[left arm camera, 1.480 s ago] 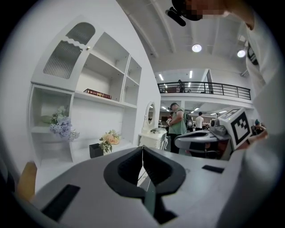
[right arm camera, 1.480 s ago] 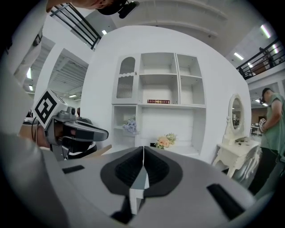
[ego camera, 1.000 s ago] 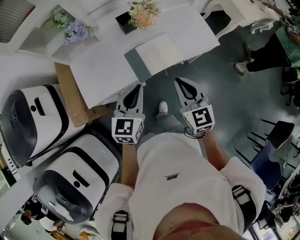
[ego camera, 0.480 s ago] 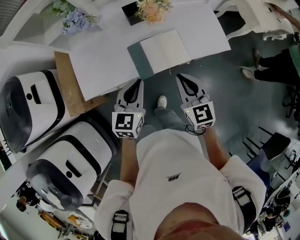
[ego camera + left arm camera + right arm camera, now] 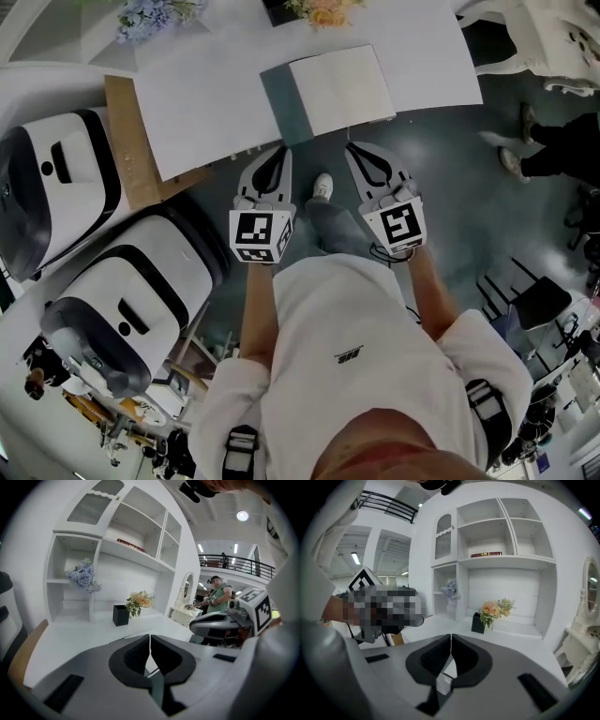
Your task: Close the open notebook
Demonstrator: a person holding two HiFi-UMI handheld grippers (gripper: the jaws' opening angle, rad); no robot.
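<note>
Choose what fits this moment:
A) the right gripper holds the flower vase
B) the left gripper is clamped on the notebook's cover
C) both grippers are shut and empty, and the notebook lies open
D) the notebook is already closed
C: the notebook lies open on the white table, while the left gripper and right gripper hang near the table's edge, jaws together on nothing.

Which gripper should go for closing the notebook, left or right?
Probably the left gripper: it points at the dark cover lying open on the left of the notebook. The right gripper sits below the white side.
</note>
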